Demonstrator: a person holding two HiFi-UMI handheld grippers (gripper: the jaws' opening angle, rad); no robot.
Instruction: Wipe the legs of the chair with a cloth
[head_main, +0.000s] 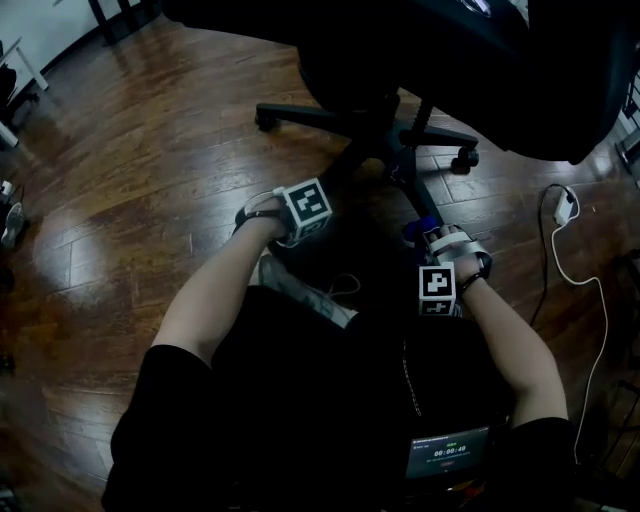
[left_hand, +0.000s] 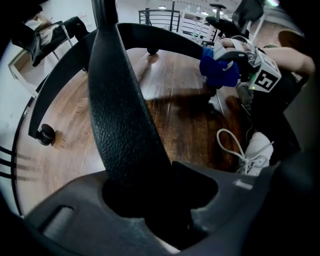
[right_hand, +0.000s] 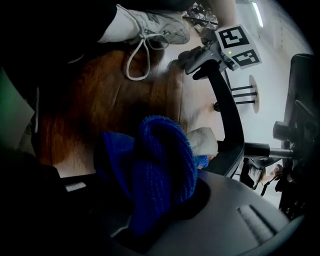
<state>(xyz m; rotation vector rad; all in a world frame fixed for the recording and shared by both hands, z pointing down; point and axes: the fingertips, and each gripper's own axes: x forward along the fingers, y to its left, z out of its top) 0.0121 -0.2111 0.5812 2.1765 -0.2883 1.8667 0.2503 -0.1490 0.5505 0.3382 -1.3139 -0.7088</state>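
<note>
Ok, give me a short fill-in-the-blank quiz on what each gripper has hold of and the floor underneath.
The right gripper is shut on a ____ cloth.
The left gripper clamps a chair leg whose colour is ____.
The floor is made of ____.
Missing words: blue; black; wood.

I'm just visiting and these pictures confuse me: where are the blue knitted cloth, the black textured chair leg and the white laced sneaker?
blue knitted cloth (right_hand: 160, 170): right gripper view, bunched middle fold.
black textured chair leg (left_hand: 125, 115): left gripper view, mid-length.
white laced sneaker (left_hand: 257, 150): left gripper view, its upper.
</note>
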